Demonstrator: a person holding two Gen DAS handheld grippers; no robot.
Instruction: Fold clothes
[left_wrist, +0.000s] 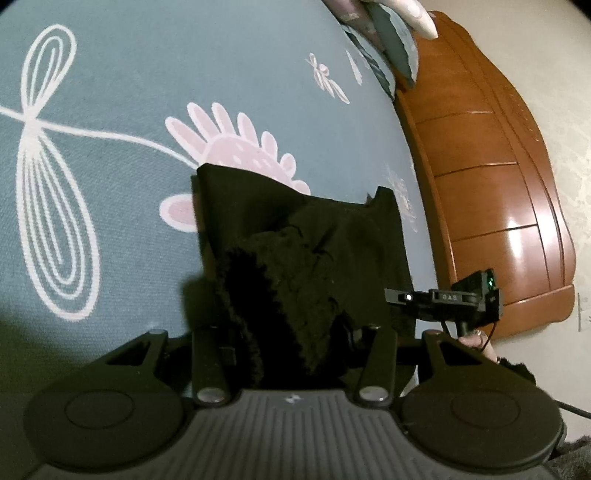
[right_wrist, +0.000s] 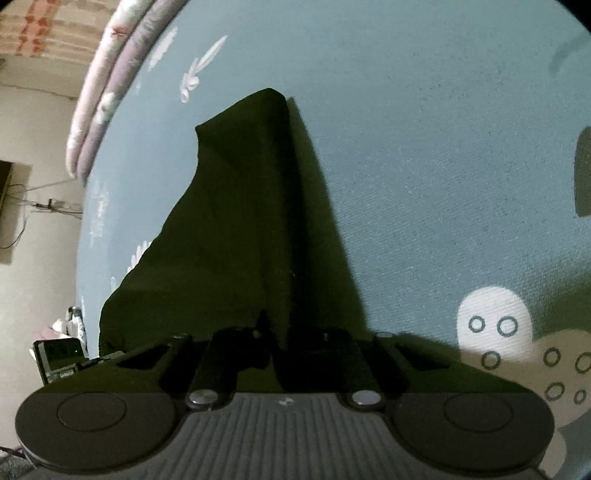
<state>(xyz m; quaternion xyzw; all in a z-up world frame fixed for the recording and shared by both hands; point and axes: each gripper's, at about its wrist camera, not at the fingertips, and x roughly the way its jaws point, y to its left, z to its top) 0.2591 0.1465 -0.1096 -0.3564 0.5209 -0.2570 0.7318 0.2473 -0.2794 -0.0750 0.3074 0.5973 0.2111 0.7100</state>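
A black garment with a lacy trimmed edge hangs bunched from my left gripper, which is shut on it; the cloth hides the fingertips. Its far part drapes down onto the blue bed sheet. In the right wrist view the same black garment stretches away from my right gripper, which is shut on a fold of it, and casts a shadow on the sheet. The right gripper shows at the garment's right side, a hand below it. The left gripper peeks in at the lower left.
The sheet carries white and pink flower prints. A wooden bed board runs along the right edge. Pillows lie at the far end. A rolled quilt lines the bed's far left, with floor and cables beyond.
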